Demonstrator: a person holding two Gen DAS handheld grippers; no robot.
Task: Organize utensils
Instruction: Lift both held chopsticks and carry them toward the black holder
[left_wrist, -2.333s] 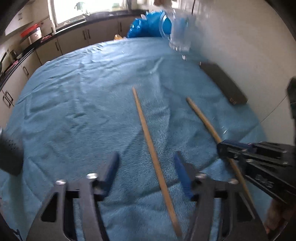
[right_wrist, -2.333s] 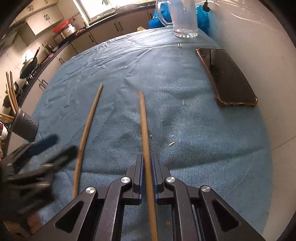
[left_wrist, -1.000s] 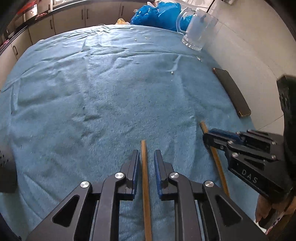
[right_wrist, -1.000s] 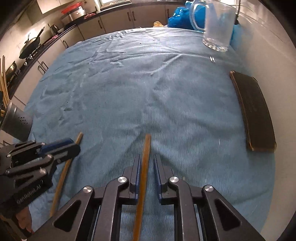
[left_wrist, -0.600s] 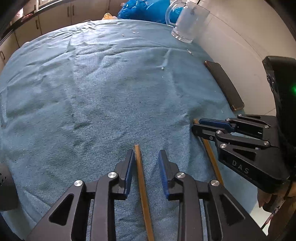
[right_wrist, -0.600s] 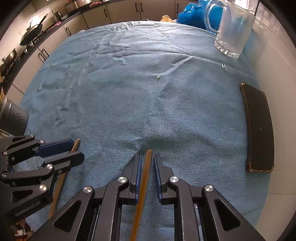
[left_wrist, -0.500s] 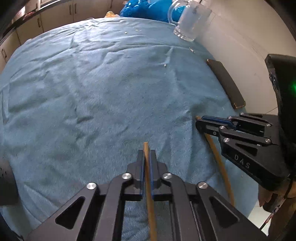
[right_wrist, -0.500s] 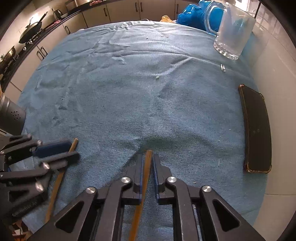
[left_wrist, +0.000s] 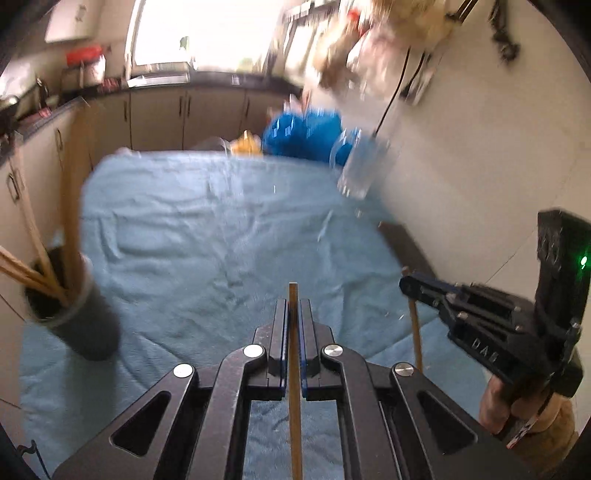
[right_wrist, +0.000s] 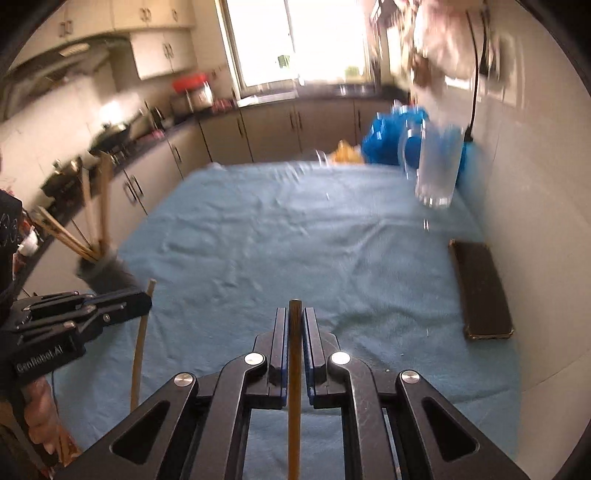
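My left gripper (left_wrist: 293, 306) is shut on a wooden chopstick (left_wrist: 294, 387) and holds it above the blue cloth (left_wrist: 229, 236). My right gripper (right_wrist: 295, 314) is shut on a second wooden chopstick (right_wrist: 294, 398), also lifted off the cloth. Each gripper shows in the other's view: the right one (left_wrist: 410, 286) with its stick (left_wrist: 415, 336), the left one (right_wrist: 144, 299) with its stick (right_wrist: 138, 354). A dark perforated holder (left_wrist: 79, 325) with several wooden sticks in it stands at the left; it also shows in the right wrist view (right_wrist: 107, 273).
A glass mug (right_wrist: 437, 166) stands at the far right by the wall, with a blue bag (right_wrist: 384, 140) behind it. A dark phone (right_wrist: 480, 288) lies along the right edge of the cloth. Kitchen cabinets and a window lie beyond the table.
Both grippers have lifted and tilted up with their chopsticks, so the views now look across the table instead of down. The holder has come into view at the left.
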